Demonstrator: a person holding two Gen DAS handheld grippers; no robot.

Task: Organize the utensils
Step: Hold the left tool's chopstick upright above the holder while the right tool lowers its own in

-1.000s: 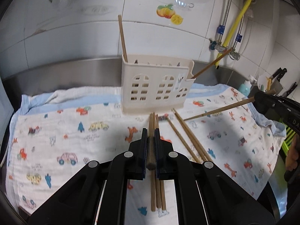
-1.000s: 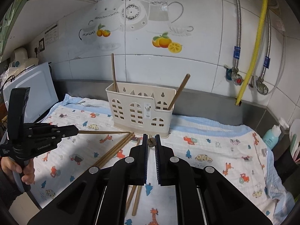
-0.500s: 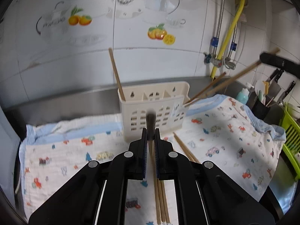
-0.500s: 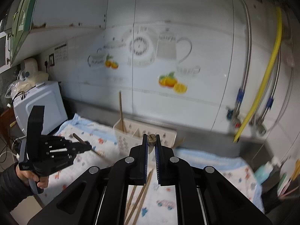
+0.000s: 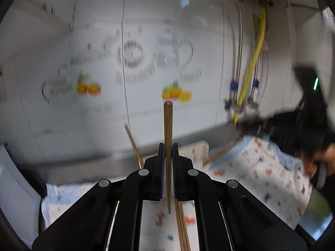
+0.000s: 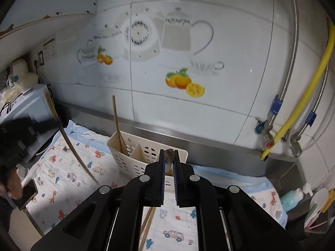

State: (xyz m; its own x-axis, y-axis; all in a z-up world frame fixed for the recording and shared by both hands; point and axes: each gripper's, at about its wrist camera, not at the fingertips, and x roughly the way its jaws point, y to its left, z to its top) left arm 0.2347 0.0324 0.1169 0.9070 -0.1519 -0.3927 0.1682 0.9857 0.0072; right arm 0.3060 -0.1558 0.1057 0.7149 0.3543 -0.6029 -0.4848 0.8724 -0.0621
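In the left wrist view my left gripper point(image 5: 168, 152) is shut on a wooden chopstick point(image 5: 168, 125) that stands upright between its pads, high above the cloth. Loose chopsticks point(image 5: 181, 226) lie on the printed cloth below it. In the right wrist view my right gripper point(image 6: 169, 156) is shut on another chopstick point(image 6: 169, 153), seen end-on, just in front of the cream utensil holder point(image 6: 134, 156). One chopstick point(image 6: 117, 123) leans in the holder's left compartment. The left gripper point(image 6: 21, 129) shows blurred at the left with its chopstick point(image 6: 71, 144) slanting down.
The printed cloth point(image 6: 62, 167) covers the steel counter below a tiled wall. A white appliance point(image 6: 27, 108) stands at the left and a phone point(image 6: 27, 194) lies near the edge. A yellow hose point(image 6: 303, 87), valves and a blue bottle point(image 6: 291, 200) are at the right.
Both grippers have risen from the cloth, each with a chopstick held. The left chopstick has tipped from lying flat to upright. The right gripper has come closer to the holder.
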